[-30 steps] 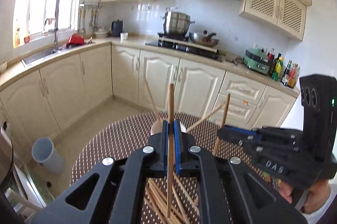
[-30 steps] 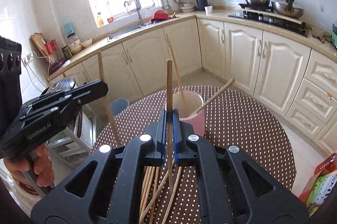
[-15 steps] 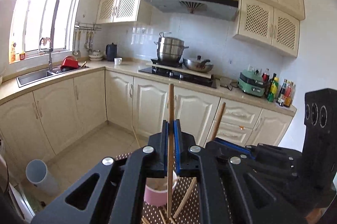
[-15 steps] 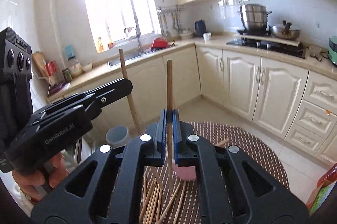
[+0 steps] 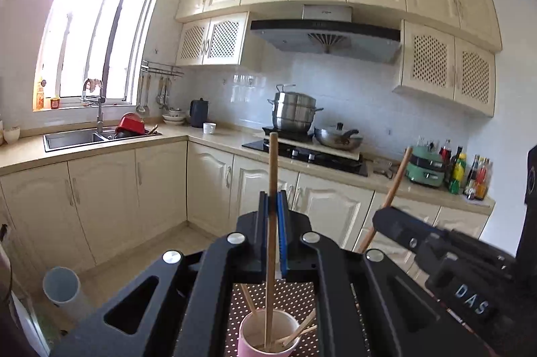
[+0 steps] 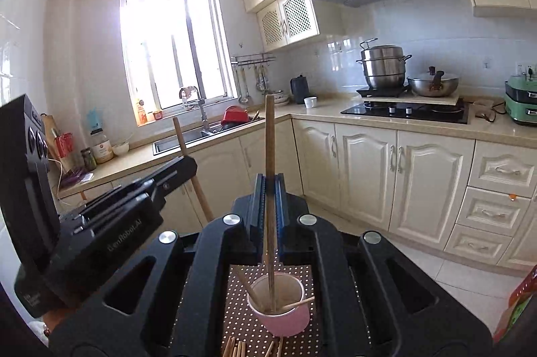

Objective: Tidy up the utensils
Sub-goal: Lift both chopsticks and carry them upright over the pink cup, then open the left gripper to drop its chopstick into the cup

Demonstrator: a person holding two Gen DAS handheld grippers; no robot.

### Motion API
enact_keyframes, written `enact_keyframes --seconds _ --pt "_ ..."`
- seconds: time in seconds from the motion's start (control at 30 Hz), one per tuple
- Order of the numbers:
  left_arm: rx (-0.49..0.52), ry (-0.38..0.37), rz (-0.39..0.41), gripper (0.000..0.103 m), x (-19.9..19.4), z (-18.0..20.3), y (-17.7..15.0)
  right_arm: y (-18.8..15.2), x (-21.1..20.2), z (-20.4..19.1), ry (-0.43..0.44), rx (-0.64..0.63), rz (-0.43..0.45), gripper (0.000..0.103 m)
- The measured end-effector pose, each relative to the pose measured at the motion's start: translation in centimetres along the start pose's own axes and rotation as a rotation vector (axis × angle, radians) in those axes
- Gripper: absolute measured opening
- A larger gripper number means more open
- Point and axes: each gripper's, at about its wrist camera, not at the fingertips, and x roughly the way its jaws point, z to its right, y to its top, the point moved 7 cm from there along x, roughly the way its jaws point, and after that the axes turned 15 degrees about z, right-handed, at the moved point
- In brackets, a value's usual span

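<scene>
A pink cup [image 5: 268, 338] stands on the brown dotted mat [image 5: 295, 293], also in the right wrist view [image 6: 280, 303], with a few wooden chopsticks leaning inside. My left gripper [image 5: 273, 206] is shut on an upright wooden chopstick [image 5: 272, 175] whose lower end is inside the cup. My right gripper [image 6: 268, 189] is shut on another upright chopstick [image 6: 269, 139], lower end also in the cup. Each gripper shows in the other's view, the right one [image 5: 436, 243] and the left one [image 6: 134, 199]. Loose chopsticks [image 6: 241, 348] lie on the mat near me.
Cream kitchen cabinets [image 6: 396, 175] and a counter with sink [image 5: 77, 137], hob, steel pot [image 5: 293, 110] and wok ring the room. A grey bin [image 5: 62, 288] stands on the floor at left. A colourful box [image 6: 517, 300] is at the right edge.
Both grippers rose and tilted up, each holding its chopstick upright. The cup moved from ahead of the fingers to below them, and both chopstick ends now sit in it.
</scene>
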Motion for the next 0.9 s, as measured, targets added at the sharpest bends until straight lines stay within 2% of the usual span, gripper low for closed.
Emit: enact_keyframes --seconds 0.33,0.63,0.7,0.73,0.77,0.9 --pt "0.02 -0.015 -0.045 0.006 1.0 0.0 -2.5 -1.8 0.7 0.4 -0.011 0.002 -0.047 0.006" --pt "0.045 0.022 -0.038 0.007 0.2 -0.9 -3.3 -2.5 0.9 0.7 -0.012 0.014 -0.071 0.006" --pt "0.041 0.026 -0.035 0.018 0.1 -1.0 -3.3 -2.6 1.0 0.7 -0.013 0.011 -0.073 0.006" --pt "0.041 0.036 -0.027 0.031 -0.1 -1.2 -3.2 -2.6 1.0 0.7 -0.013 0.012 -0.074 0.006" --pt "0.044 0.047 -0.016 0.034 -0.2 -1.3 -3.1 -2.7 1.0 0.7 -0.013 0.012 -0.075 0.006" --pt "0.06 0.058 -0.012 0.034 -0.8 -1.6 -3.1 -3.0 1.0 0.6 -0.012 0.013 -0.079 0.006"
